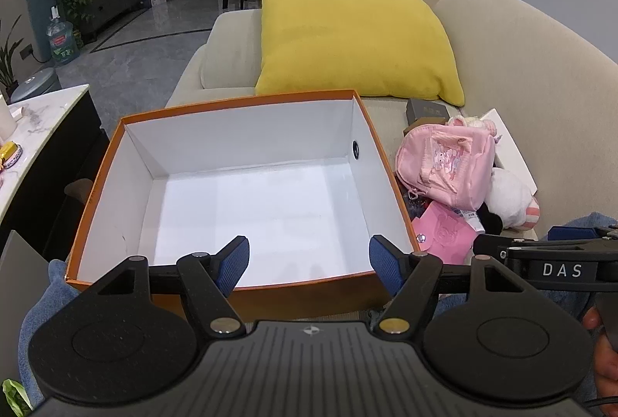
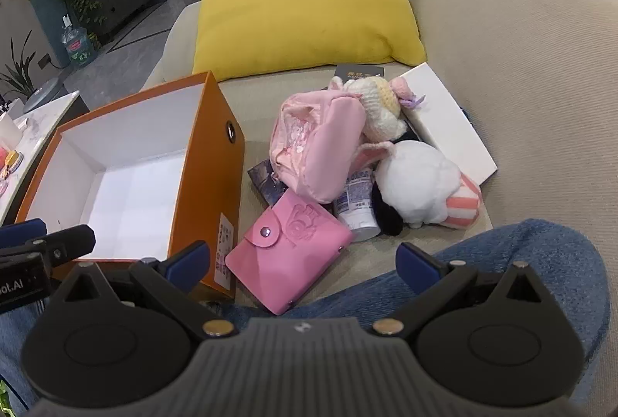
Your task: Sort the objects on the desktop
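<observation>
White tube (image 2: 357,210), right wrist view only

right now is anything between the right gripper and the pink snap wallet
Nothing visible. The open right gripper hangs just short of the flat pink snap-button wallet, which lies on the beige sofa seat beside the orange cardboard box, at the near edge of the pile with nothing lying on top of it.
</observation>
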The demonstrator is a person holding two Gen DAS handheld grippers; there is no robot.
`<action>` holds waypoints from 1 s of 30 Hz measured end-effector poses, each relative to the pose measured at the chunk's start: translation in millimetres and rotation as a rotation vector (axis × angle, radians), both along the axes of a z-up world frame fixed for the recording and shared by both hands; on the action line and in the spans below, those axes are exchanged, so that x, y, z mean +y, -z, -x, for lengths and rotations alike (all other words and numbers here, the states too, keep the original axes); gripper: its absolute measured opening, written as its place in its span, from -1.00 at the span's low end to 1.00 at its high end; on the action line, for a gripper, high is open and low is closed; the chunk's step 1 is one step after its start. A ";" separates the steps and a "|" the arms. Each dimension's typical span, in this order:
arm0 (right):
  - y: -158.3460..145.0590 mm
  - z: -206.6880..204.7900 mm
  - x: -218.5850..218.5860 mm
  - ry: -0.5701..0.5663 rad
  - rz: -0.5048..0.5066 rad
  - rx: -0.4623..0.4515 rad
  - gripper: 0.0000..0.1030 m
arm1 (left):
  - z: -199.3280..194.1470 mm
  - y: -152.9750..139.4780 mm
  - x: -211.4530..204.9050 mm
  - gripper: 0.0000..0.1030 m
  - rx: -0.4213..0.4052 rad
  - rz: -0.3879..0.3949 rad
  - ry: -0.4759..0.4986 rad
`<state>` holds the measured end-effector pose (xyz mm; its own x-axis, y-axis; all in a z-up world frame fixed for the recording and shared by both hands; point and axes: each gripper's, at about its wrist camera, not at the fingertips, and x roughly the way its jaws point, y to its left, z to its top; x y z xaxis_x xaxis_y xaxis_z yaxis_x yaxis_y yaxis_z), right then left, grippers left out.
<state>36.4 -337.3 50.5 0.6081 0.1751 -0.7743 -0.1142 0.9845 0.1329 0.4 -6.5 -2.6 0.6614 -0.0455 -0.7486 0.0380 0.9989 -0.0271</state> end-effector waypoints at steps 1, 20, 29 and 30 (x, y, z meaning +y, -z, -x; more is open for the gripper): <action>0.9 -0.6 0.2 -0.001 0.000 0.003 0.98 | 0.0 0.2 -0.4 0.58 0.001 -0.001 0.001; 4.2 -2.1 5.8 -0.010 0.009 0.018 0.98 | -1.2 -0.5 -2.6 0.58 0.005 -0.003 0.003; 5.5 -1.7 8.1 -0.013 0.013 0.023 0.98 | -0.1 0.3 -1.8 0.58 0.003 0.003 0.003; 5.7 -1.7 8.3 -0.013 0.013 0.023 0.98 | -0.1 0.3 -2.0 0.58 0.003 0.003 0.003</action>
